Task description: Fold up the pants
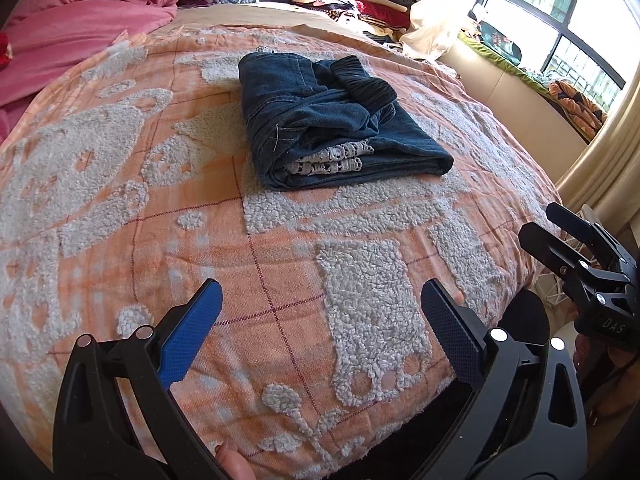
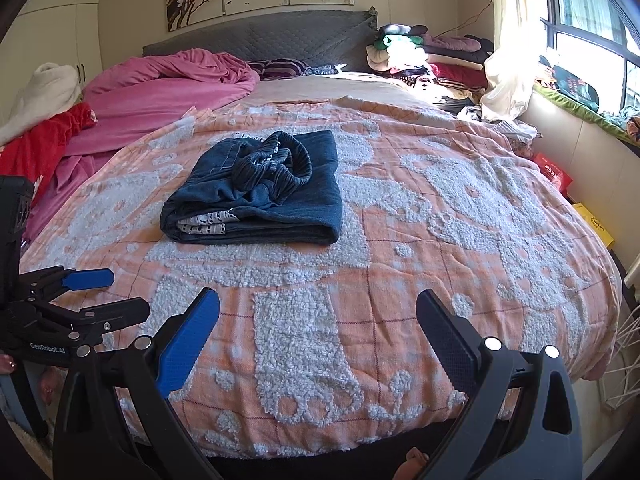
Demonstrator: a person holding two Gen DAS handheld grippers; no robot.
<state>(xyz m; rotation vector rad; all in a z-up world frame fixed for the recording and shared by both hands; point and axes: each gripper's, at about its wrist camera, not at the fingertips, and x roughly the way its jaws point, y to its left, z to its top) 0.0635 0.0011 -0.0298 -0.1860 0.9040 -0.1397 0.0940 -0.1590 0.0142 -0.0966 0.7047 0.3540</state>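
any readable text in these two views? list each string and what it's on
"DAS": on the body of the right gripper, seen in the left wrist view.
"GenRobot.AI": on the body of the left gripper, seen in the right wrist view.
Red packet beside the bed: print too small to read.
Yellow item on the floor: dark mark, not legible.
Dark green item on the window ledge: pale print, blurred.

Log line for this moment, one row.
pants: folded on blanket | left gripper: open, empty | right gripper: open, empty | both clear of pants
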